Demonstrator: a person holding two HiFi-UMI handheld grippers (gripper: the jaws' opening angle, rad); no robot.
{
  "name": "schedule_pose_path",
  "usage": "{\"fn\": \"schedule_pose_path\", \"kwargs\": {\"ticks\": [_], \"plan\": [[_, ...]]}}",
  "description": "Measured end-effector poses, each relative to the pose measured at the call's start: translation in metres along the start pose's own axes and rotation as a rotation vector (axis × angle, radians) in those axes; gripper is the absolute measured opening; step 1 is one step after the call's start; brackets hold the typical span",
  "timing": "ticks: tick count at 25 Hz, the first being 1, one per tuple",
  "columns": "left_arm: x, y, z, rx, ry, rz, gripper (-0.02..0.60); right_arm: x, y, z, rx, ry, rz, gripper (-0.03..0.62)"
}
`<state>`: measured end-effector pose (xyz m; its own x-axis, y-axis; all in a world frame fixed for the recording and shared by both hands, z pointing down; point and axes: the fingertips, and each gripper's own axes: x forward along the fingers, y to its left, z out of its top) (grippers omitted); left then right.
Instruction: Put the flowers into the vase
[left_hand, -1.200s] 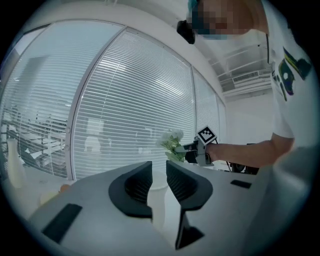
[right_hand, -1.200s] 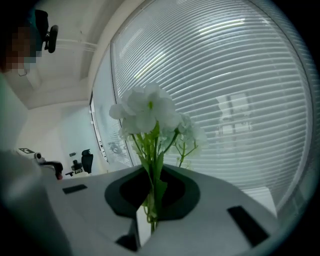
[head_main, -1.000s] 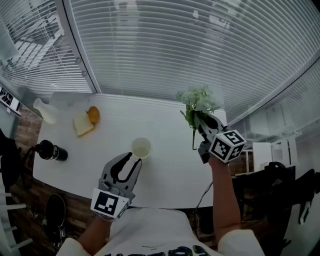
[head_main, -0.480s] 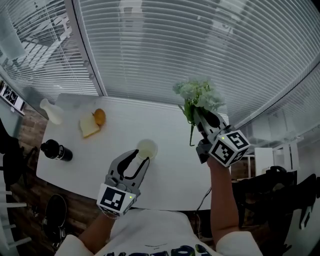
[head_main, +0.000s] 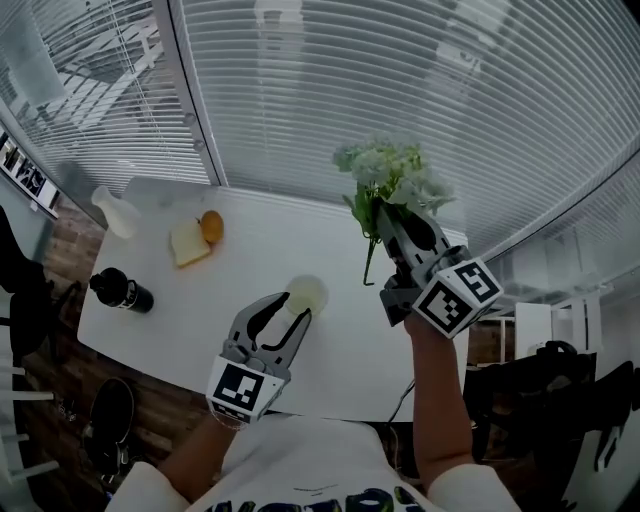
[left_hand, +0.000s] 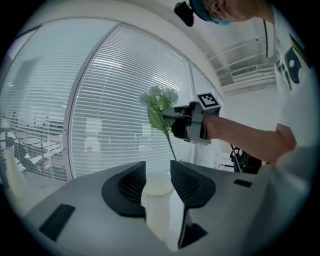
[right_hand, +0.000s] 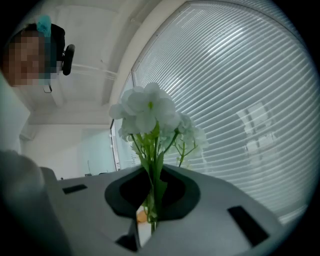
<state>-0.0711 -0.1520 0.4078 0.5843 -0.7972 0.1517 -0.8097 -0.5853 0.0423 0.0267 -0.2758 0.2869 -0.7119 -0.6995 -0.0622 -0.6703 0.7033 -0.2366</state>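
Note:
A small white vase (head_main: 307, 293) stands on the white table (head_main: 260, 250), near its front edge. My left gripper (head_main: 287, 312) is level with it, and its jaws have just been opening. The vase (left_hand: 157, 200) sits between the spread jaws, and I see no pad pressing on it. My right gripper (head_main: 398, 222) is shut on the green stems of a bunch of white flowers (head_main: 390, 175), held above the table to the right of the vase. The stems hang below the jaws. In the right gripper view the flowers (right_hand: 147, 110) rise straight out of the shut jaws.
A slice of bread (head_main: 188, 243) and an orange (head_main: 212, 226) lie at the table's far left. A white bottle (head_main: 115, 212) and a black bottle (head_main: 122, 290) stand near the left edge. Window blinds (head_main: 400, 80) run behind the table.
My right gripper has risen with the flowers and drifted left towards the vase. The left gripper's jaws have spread wider around the vase.

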Motion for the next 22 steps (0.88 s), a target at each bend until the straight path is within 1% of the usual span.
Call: {"fn": "schedule_pose_path", "kwargs": {"ticks": [11,17,22], "plan": [[0.003,0.004,-0.015,-0.004,0.038,-0.005,0.153,0.028,0.036,0.005,0.055,-0.041,0.083,0.032],[0.004,0.005,-0.025,-0.007,0.057,-0.008,0.153,0.037,0.051,0.004,0.103,-0.071,0.114,0.032],[0.006,0.003,-0.024,-0.011,0.060,0.001,0.153,0.038,0.057,0.005,0.132,-0.084,0.132,0.032]]}}
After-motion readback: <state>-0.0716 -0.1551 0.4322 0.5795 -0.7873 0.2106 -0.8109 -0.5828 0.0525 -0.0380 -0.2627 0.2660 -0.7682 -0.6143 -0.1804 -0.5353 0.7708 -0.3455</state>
